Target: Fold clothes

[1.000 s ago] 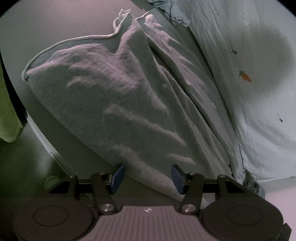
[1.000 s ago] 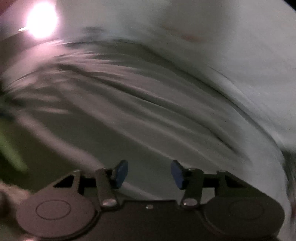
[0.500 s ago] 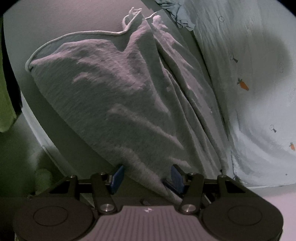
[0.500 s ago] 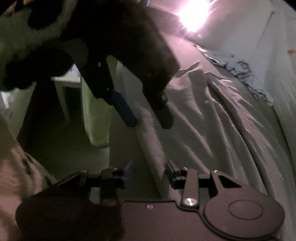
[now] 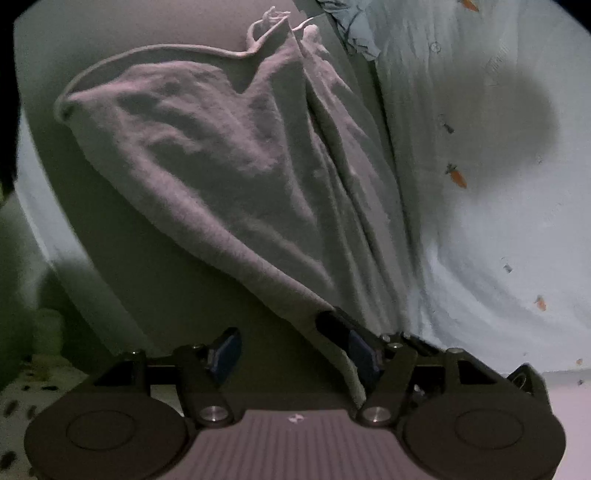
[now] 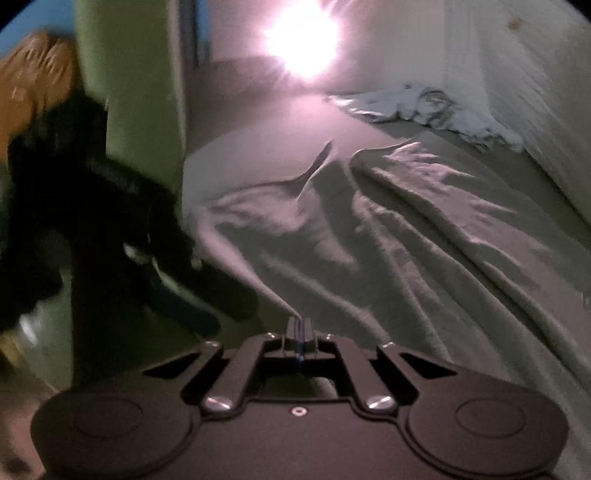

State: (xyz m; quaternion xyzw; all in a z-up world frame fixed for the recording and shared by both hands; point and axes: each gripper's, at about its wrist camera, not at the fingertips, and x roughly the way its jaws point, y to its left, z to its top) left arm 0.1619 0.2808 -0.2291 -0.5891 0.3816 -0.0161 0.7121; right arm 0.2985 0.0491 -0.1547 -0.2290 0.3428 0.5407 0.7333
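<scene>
— Your left gripper (image 5: 291, 354) has just been widening; its blue pads stand apart with the near corner of the grey garment (image 5: 229, 177) running between them, the cloth lying against the right-hand pad. Are they pressing it?

— No, your pads don't pinch it; there's a clear gap on the left side.

— And your right gripper (image 6: 300, 334)?

— Its jaws have just snapped together, pads flat against each other. The garment's edge reaches right up to the tips, but I cannot tell whether any fabric is caught.

— Where is the garment lying?

— It's spread on the smooth grey bed surface (image 5: 129, 33), a soft, nubby knit with long ridged creases and a thin corded hem. Beside it sits a pale sheet printed with small carrots (image 5: 480, 240).
</scene>
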